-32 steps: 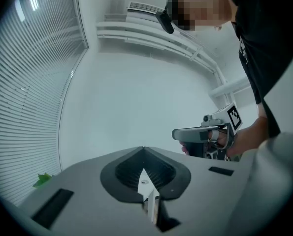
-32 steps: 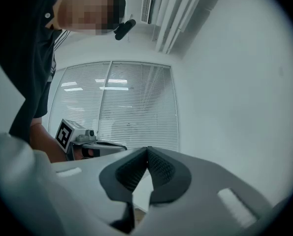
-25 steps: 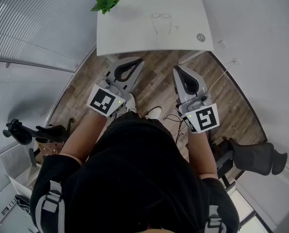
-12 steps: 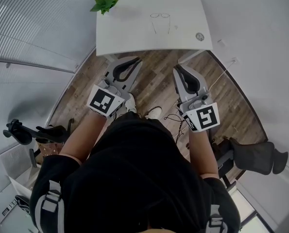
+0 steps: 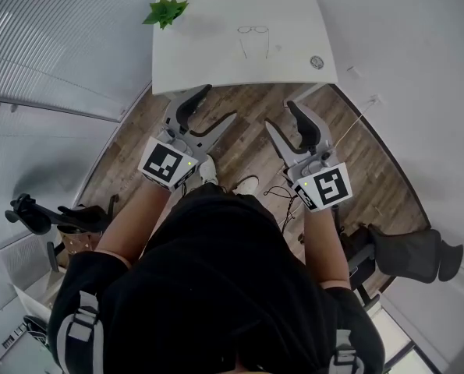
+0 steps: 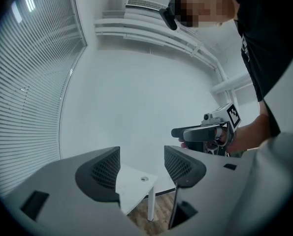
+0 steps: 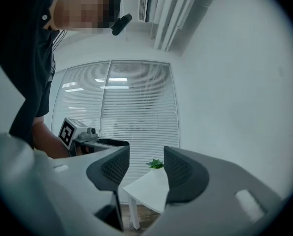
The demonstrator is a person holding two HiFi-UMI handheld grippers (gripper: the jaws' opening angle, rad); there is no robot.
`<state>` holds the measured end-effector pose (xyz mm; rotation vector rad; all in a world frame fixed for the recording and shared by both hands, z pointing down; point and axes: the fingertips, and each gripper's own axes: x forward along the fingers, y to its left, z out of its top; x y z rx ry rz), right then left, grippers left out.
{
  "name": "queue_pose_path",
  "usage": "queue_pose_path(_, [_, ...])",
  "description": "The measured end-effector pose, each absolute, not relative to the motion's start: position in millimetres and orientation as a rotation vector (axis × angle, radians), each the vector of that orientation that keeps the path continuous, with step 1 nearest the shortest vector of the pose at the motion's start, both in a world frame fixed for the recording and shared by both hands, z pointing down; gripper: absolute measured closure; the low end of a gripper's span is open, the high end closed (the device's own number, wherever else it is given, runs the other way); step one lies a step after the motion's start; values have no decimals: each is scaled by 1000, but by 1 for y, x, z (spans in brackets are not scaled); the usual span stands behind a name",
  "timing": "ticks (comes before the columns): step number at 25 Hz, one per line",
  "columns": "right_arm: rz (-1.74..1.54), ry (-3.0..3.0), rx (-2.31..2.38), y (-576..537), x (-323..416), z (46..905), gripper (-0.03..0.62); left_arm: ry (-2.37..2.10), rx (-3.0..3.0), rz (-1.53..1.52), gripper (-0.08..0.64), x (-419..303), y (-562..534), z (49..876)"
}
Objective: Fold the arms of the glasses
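Glasses (image 5: 253, 31) lie on the white surface (image 5: 216, 65), arms unfolded, between a potted plant (image 5: 166, 11) and a small round disc (image 5: 316, 61); left gripper (image 5: 217, 104) and right gripper (image 5: 279, 114) hang over the wood floor (image 5: 251, 142), well short of them; their fingers have just been opening and stand wide, nothing between.

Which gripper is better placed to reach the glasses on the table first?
Left, narrowly. The glasses lie on the table roughly between both. The left gripper reaches nearer the table edge than the right gripper. Both sets of fingers have just been opening, with nothing between them.
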<state>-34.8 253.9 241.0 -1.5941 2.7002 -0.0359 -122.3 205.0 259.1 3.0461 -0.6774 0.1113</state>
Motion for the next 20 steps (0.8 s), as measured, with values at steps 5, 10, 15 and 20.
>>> queue_pose_path(5, [-37, 2690, -1589, 262, -21, 240, 359, -684, 3048, 120, 278, -111, 212, 258])
queue_pose_path(10, [-43, 2684, -1573, 273, -3, 241, 359, -709, 3041, 100, 278, -95, 222, 256])
queue_pose_path(15, [-38, 2683, -1555, 286, 17, 242, 359, -725, 3002, 80, 278, -77, 235, 256])
queue_pose_path(20, [-45, 2684, -1546, 296, 36, 249, 359, -738, 3014, 95, 278, -61, 248, 259])
